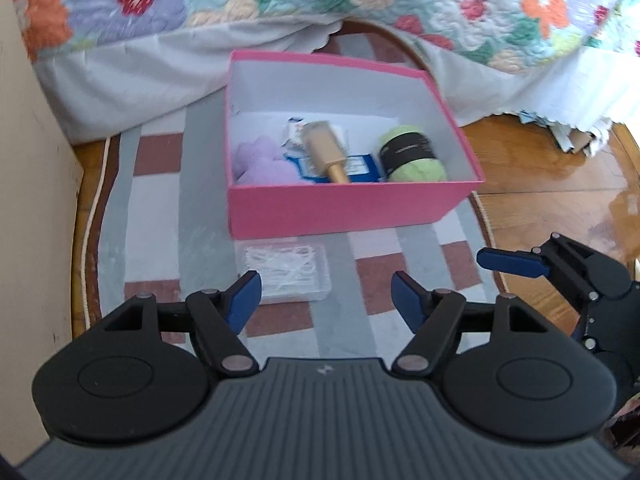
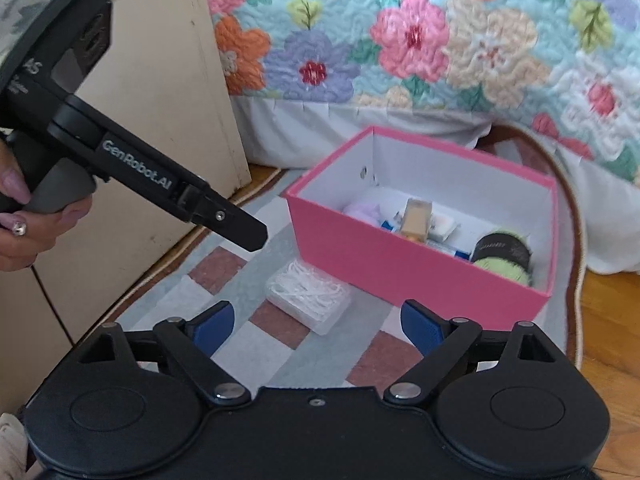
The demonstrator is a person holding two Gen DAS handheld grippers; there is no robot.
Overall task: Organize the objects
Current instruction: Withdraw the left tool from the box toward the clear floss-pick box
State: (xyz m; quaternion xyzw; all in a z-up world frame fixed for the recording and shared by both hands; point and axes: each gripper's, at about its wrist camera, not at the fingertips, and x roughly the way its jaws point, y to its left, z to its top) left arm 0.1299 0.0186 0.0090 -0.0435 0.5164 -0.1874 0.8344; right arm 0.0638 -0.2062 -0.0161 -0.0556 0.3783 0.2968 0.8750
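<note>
Pink box [image 1: 344, 210], frame centre: yarn [image 1: 412, 156], brush [image 1: 326, 152], perhaps lilac cloth inside; clear case [image 1: 286, 274] below it still out; my left gripper [image 1: 326, 300] and right gripper [image 2: 316, 324] wide, empty

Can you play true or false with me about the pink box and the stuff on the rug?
1. The pink box has no lid on it. True.
2. The green yarn ball is lying on the rug outside the box. False: it sits inside the box, at its right end.
3. The clear plastic case of white bits is on the rug in front of the box. True.
4. The left gripper is squeezing the clear case. False: its jaws are open and nothing is between them.
5. The gold brush is in the box. True.
6. The right gripper is holding the purple fluffy thing. False: it is open and holds nothing; the purple thing is in the box.
</note>
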